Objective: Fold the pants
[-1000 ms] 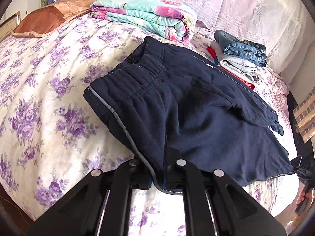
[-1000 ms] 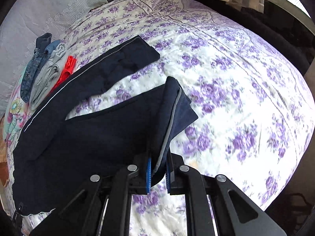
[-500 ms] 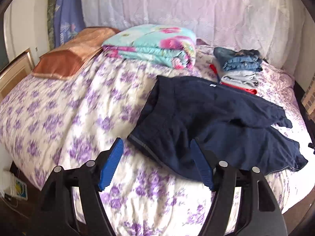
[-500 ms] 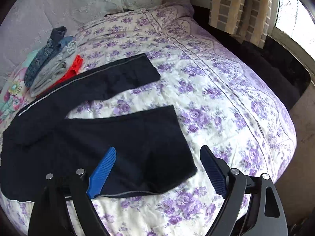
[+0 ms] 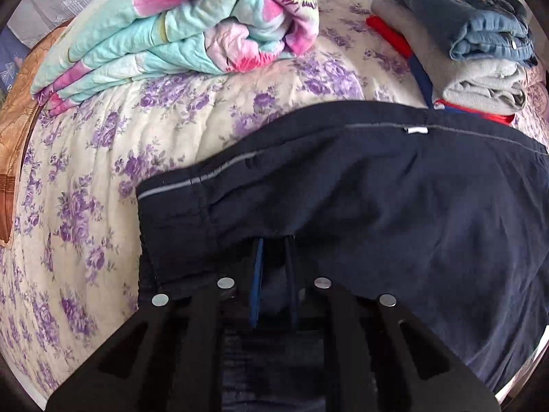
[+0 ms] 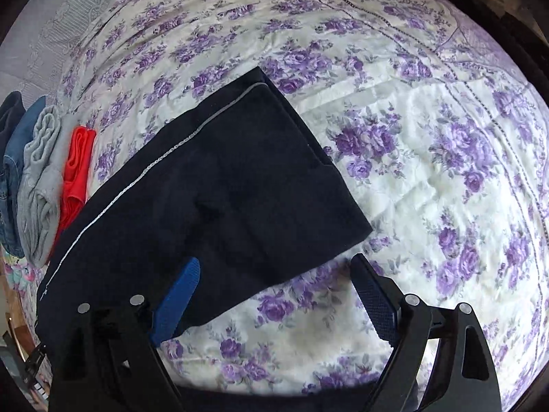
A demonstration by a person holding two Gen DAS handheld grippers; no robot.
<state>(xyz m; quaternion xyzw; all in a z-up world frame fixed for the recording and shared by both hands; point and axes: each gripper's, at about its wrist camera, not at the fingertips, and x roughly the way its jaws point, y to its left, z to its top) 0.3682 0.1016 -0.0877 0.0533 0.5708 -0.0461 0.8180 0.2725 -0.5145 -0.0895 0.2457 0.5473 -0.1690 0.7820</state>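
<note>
Purple-floral quilted bedspread [image 6: 429,158] covers bed. Left gripper [image 5: 273,261] clenched on waistband edge of navy pants [image 5: 377,192]. Folded floral blanket [image 5: 178,27] ahead-left of it; stack of folded jeans and grey garments [image 5: 480,51] ahead-right. Right gripper [image 6: 274,295] released, blue pads [image 6: 178,292] spread; pants' leg hem [image 6: 260,171] just ahead, left pad over fabric edge.

One pants [image 5: 377,189], two hand-held grippers [image 5: 273,267] [image 6: 274,295].

Both grippers are matte black, with cut-out linkage arms and round silver rivets; the left gripper [image 5: 273,257] and right gripper [image 6: 274,286] carry ribbed blue pads [image 6: 178,295].
</note>
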